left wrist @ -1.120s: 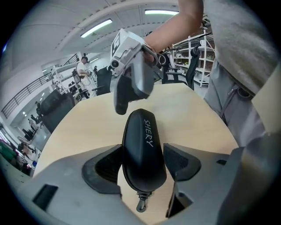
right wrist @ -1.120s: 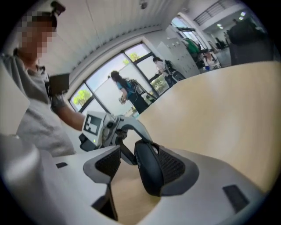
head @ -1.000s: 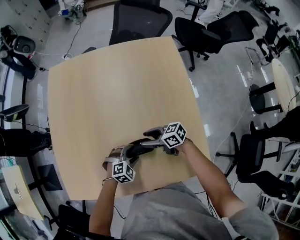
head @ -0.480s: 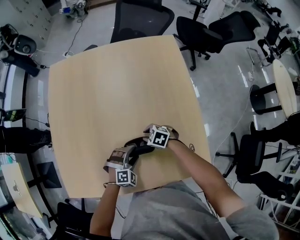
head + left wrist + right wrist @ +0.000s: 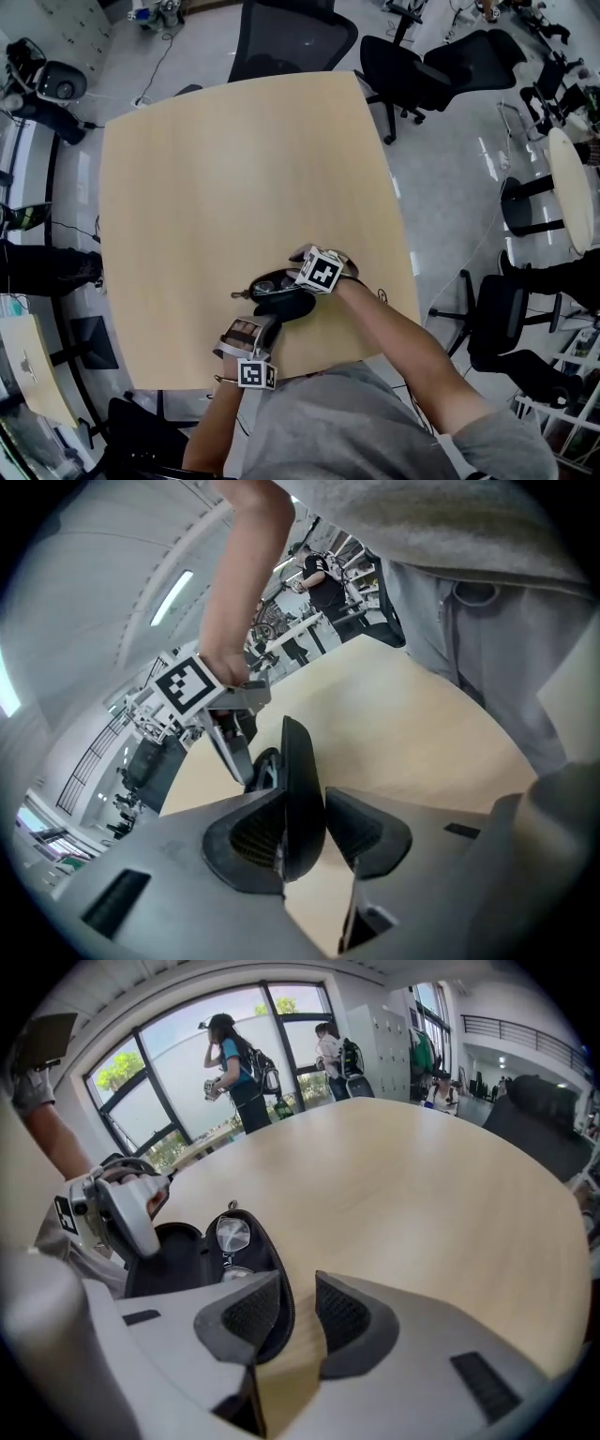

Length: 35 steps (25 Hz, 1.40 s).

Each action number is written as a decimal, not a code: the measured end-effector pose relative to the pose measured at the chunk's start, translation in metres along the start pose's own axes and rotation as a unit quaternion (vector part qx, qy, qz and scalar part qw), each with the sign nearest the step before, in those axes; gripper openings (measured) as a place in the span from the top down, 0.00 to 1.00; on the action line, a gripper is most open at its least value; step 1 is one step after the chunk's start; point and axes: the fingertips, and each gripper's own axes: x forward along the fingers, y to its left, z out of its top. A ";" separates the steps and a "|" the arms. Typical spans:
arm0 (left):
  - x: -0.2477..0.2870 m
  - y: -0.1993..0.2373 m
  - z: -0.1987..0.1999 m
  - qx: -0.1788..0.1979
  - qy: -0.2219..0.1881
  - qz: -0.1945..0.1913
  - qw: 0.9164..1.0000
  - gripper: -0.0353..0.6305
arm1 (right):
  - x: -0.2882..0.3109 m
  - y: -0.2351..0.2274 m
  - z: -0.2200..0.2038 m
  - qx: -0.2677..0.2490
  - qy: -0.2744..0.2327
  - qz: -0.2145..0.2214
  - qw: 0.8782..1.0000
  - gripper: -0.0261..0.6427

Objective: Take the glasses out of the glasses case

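Note:
The black glasses case (image 5: 281, 292) lies open near the table's front edge, its lid (image 5: 302, 780) raised toward me. Glasses (image 5: 232, 1235) with clear lenses rest in its base. My left gripper (image 5: 262, 323) comes from the near side. Its jaws are closing on the lid's edge, which stands between the pads (image 5: 251, 841) and lies against one of them. My right gripper (image 5: 300, 281) points steeply down at the case's right end. The base's wall (image 5: 279, 1321) sits between its jaws, one pad inside the case and one outside.
The pale wooden table (image 5: 244, 178) stretches away beyond the case. Office chairs (image 5: 281, 37) stand at its far side and to the right. Two people (image 5: 234, 1063) stand by the windows in the right gripper view.
The right gripper has dropped onto the case's right end. The left gripper has drawn back toward me, and the lid has swung open with it, baring the glasses.

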 end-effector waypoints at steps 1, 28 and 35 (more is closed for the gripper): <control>0.003 -0.010 -0.002 -0.003 0.006 -0.009 1.000 0.76 | 0.000 0.000 0.000 0.003 -0.002 0.001 1.000 0.79; 0.020 -0.033 -0.023 -0.066 0.031 -0.031 0.997 0.77 | 0.014 0.076 0.010 -0.266 0.129 -0.048 0.954 0.80; 0.015 -0.031 -0.024 -0.104 0.016 -0.036 0.994 0.77 | 0.012 0.080 0.021 -0.276 0.114 -0.049 0.953 0.91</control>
